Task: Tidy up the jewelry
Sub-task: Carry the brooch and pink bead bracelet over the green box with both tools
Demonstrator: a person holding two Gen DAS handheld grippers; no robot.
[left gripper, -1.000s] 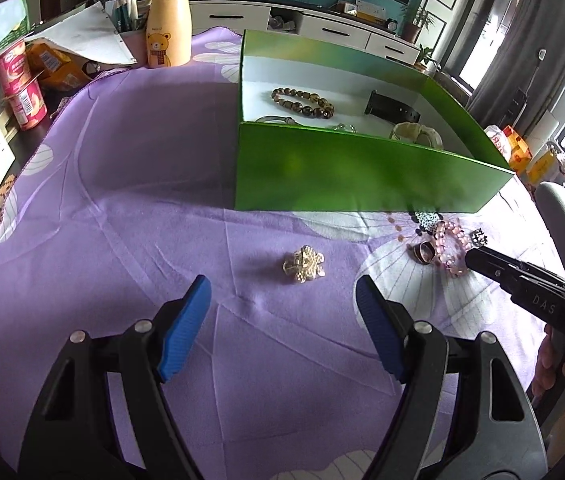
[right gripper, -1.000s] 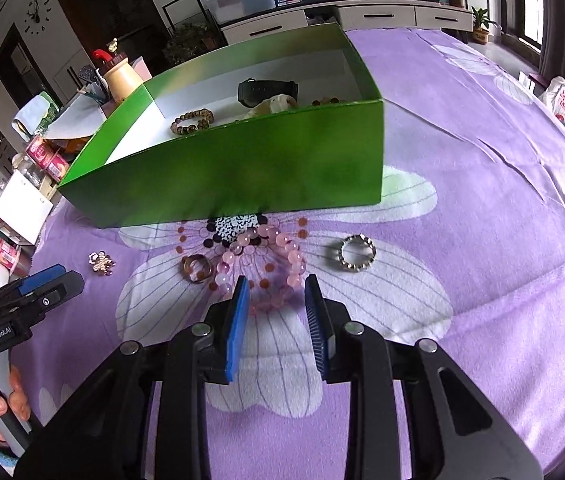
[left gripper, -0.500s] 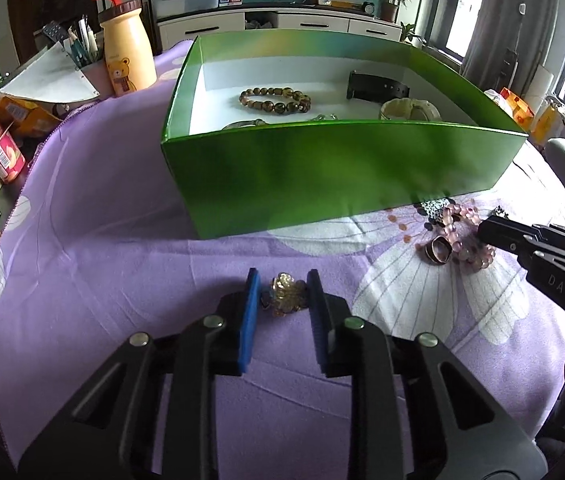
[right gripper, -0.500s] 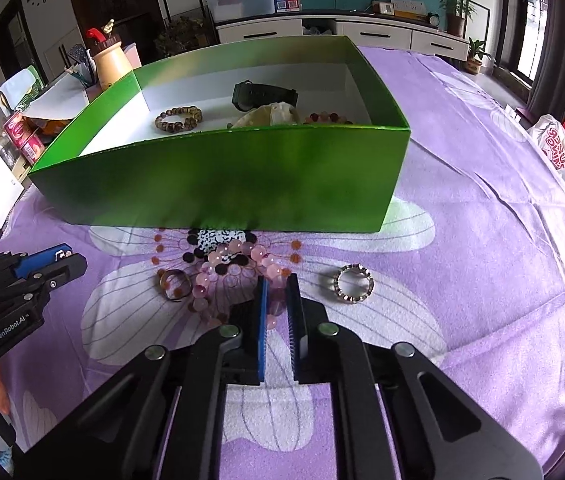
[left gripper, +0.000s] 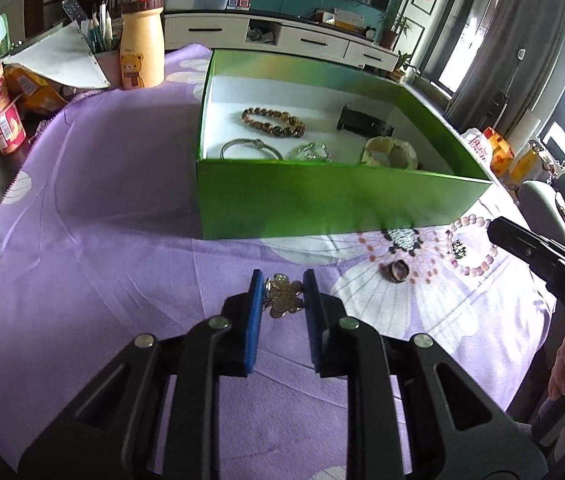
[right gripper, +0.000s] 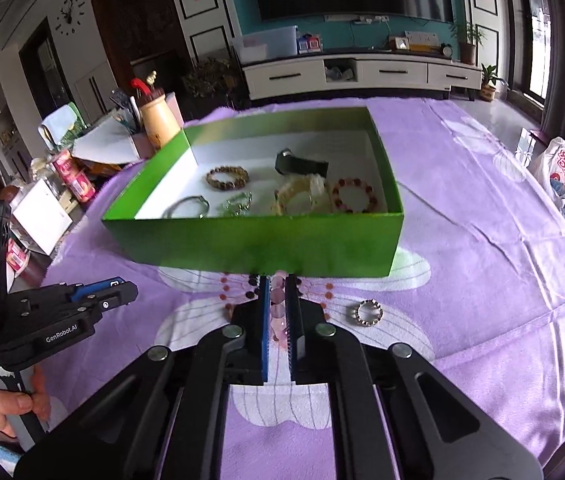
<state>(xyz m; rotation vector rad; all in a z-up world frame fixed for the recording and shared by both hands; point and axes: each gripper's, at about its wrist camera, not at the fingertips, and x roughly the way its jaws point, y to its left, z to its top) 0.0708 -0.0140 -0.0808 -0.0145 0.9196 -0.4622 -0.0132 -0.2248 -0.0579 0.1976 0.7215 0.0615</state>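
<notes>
The green box wall stands at 12 o'clock of both grippers, near. Open purple worktop extends at 9 o'clock of the box.

brooch and pink bracelet lifted

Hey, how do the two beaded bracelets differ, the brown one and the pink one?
The brown bead bracelet lies inside the green box; the pink bead bracelet is outside it, over the tablecloth. The brown one is dark and free; the pink one is pale and gripped by the right hand-held gripper. The pink loop looks larger. Both are round-bead loops.
</notes>
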